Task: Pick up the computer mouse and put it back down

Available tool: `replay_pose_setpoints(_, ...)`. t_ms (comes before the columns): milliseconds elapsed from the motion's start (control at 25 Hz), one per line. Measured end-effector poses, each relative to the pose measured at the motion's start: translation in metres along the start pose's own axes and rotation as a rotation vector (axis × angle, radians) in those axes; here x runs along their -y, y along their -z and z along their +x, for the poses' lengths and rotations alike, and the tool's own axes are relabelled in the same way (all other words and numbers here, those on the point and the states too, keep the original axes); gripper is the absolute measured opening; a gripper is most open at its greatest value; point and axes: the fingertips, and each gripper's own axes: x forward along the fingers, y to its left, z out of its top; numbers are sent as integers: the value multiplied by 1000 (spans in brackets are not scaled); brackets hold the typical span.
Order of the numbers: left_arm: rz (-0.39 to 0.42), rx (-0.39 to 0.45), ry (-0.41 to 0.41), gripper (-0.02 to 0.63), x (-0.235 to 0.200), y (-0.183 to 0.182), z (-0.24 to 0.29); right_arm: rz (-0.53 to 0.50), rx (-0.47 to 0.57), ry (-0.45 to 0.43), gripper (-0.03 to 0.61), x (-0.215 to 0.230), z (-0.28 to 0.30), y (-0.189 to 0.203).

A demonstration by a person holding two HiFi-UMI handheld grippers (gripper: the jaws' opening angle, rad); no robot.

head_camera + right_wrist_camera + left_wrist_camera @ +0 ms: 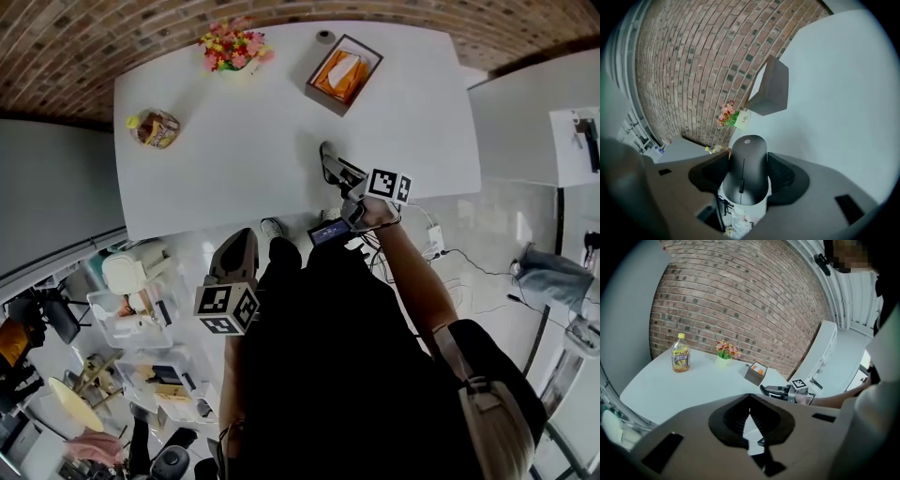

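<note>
My right gripper (329, 162) clamps the mouse (748, 171) by both sides, over the table (234, 169) at 5 o'clock. Left gripper (238, 248) fully closed, nothing held, off-table at 7 o'clock.

On the table (244, 159) we find the bottle (155, 128) at the left, the flowers (232, 47) at the far edge and the box (343, 73) just right of them. The mouse (747, 168) sits between the jaws of the right gripper (330, 161), over the near right part (touching the top or not, we cannot tell). The left gripper (236, 246) hangs before the near edge, off the table.
</note>
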Motion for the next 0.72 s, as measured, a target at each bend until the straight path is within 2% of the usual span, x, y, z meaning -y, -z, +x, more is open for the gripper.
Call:
replay_pose_setpoints(520,-9,1,-16,9,-2,3,-5,-263,-79,264,272,42,-2,2)
replay_pose_setpoints(600,-12,4,-21,9,-3,3,-7,-331,-101,304,272,46,-2,4)
replay_pose_setpoints(720,-14,4,-25,9,-4,4,-8,-485,-148,386,271,51,-1,7)
